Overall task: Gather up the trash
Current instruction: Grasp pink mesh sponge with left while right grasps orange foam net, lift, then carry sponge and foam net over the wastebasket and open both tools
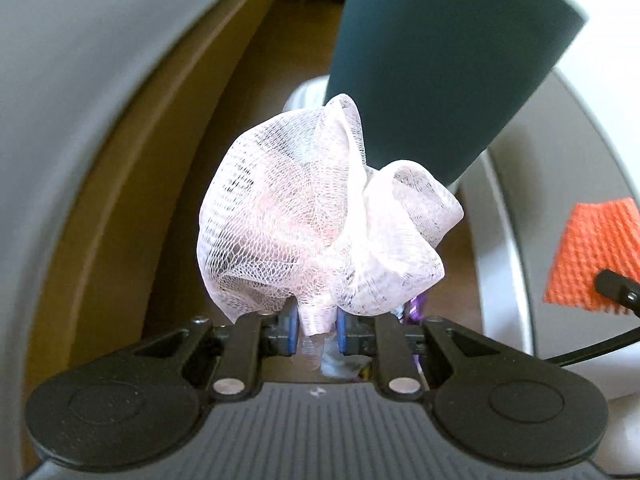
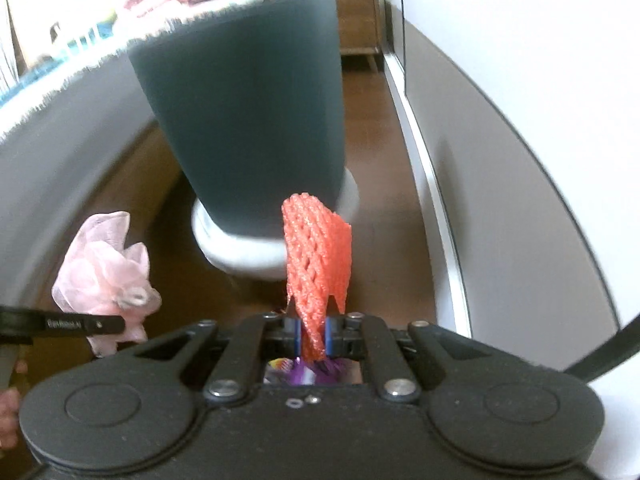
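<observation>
Left wrist view: the left tongs [image 1: 318, 334] pinch a crumpled pale pink mesh net [image 1: 316, 216], held before a dark teal bin [image 1: 440, 60]

Right wrist view: the right tongs [image 2: 312, 336] pinch an orange foam net [image 2: 318, 256] before the same bin, which stands on the wooden floor [image 2: 380, 168]

**Layout of bin, nets and grippers**

The bin [image 2: 248, 120] stands far centre on the floor [image 2: 384, 184], on its base [image 2: 240, 256]. A wall [image 2: 520, 160] runs along the right; a bed edge [image 2: 60, 152] runs along the left. Near the bin, the right gripper [image 2: 313, 336] pinches the foam net [image 2: 318, 264]. To its left, the left gripper [image 1: 318, 332] pinches the mesh [image 1: 304, 216]. The two nets sit apart, side by side.
</observation>
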A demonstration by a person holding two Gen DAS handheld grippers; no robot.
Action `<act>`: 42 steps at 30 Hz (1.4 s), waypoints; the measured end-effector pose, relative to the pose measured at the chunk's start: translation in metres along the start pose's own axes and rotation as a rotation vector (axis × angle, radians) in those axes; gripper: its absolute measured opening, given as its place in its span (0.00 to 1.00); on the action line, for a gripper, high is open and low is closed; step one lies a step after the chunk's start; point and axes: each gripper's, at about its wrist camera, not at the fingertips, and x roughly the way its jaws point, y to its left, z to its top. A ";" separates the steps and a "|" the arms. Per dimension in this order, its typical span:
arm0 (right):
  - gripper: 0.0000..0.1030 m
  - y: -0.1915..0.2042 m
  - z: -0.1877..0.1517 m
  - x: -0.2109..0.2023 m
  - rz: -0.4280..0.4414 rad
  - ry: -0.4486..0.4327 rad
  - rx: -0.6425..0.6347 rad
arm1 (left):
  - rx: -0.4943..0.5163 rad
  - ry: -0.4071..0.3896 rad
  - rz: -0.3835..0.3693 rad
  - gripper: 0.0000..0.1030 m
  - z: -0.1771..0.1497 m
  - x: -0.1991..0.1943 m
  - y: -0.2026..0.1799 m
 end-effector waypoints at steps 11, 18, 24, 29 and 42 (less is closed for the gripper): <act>0.09 0.014 0.061 -0.069 0.069 -0.196 -0.024 | 0.055 -0.176 -0.040 0.16 0.039 -0.115 -0.031; 0.09 0.014 0.107 -0.103 0.097 -0.305 -0.008 | 0.090 -0.273 -0.046 0.16 0.078 -0.154 -0.068; 0.09 0.031 0.154 -0.117 0.100 -0.373 -0.063 | 0.152 -0.362 -0.032 0.17 0.116 -0.176 -0.093; 0.09 0.049 0.183 -0.109 0.062 -0.391 -0.147 | 0.176 -0.406 -0.057 0.17 0.155 -0.181 -0.105; 0.08 0.083 0.217 -0.005 -0.088 -0.221 -0.292 | 0.186 -0.299 -0.113 0.17 0.244 -0.098 -0.123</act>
